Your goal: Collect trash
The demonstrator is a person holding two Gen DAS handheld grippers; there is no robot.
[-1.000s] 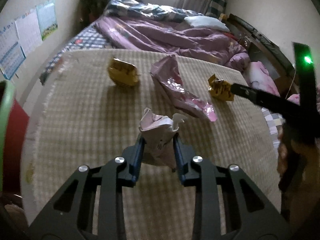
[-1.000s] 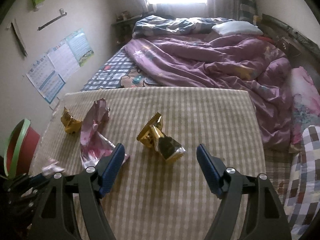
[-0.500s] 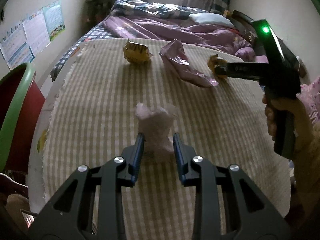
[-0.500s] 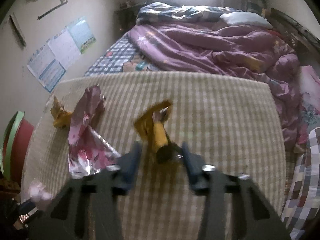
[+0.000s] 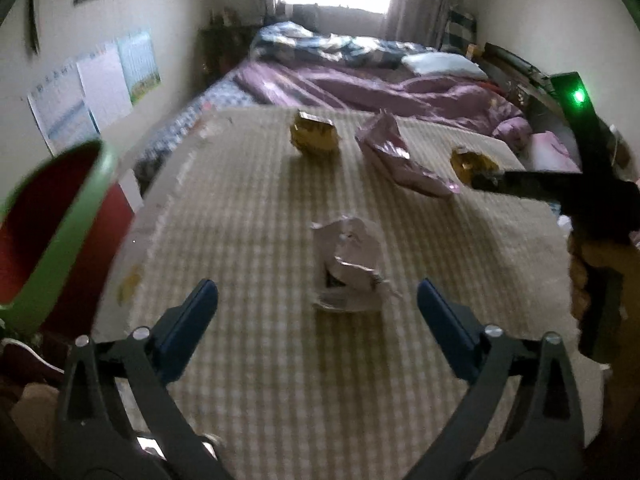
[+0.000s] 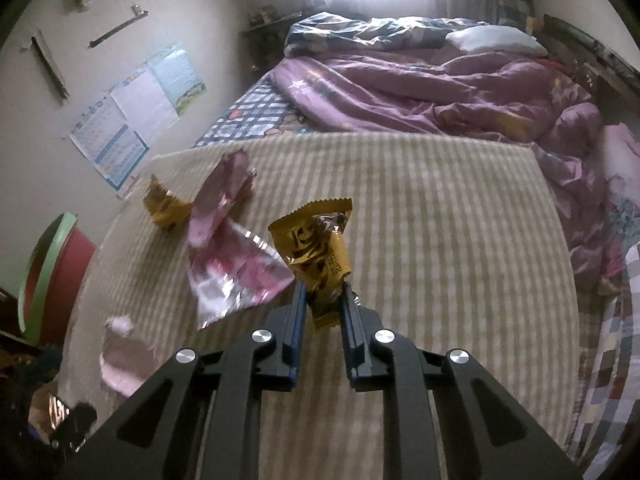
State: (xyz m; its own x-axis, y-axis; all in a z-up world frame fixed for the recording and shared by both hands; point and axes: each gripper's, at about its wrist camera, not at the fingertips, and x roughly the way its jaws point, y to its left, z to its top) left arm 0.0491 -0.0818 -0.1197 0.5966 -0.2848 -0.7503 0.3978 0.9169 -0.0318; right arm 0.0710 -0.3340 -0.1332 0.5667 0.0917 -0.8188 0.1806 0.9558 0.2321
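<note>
My left gripper (image 5: pixel 318 300) is open. A crumpled pale pink paper (image 5: pixel 350 266) sits loose between and just ahead of its fingers, over the checked mat; it also shows in the right wrist view (image 6: pixel 122 354). My right gripper (image 6: pixel 323 300) is shut on a yellow snack wrapper (image 6: pixel 320 252), held above the mat; this wrapper shows in the left wrist view (image 5: pixel 470 162) too. A pink foil bag (image 6: pixel 228 256) and a second yellow wrapper (image 6: pixel 164 210) lie on the mat, and both appear in the left wrist view, the bag (image 5: pixel 394 156) and the wrapper (image 5: pixel 316 136).
A red bin with a green rim (image 5: pixel 52 224) stands off the mat's left edge, also in the right wrist view (image 6: pixel 52 276). A purple duvet (image 6: pixel 440 84) covers the bed behind. The checked mat (image 6: pixel 440 240) has bare area at right.
My left gripper has opened and let go of the pink paper. My right gripper has closed on the yellow wrapper and lifted it off the mat.
</note>
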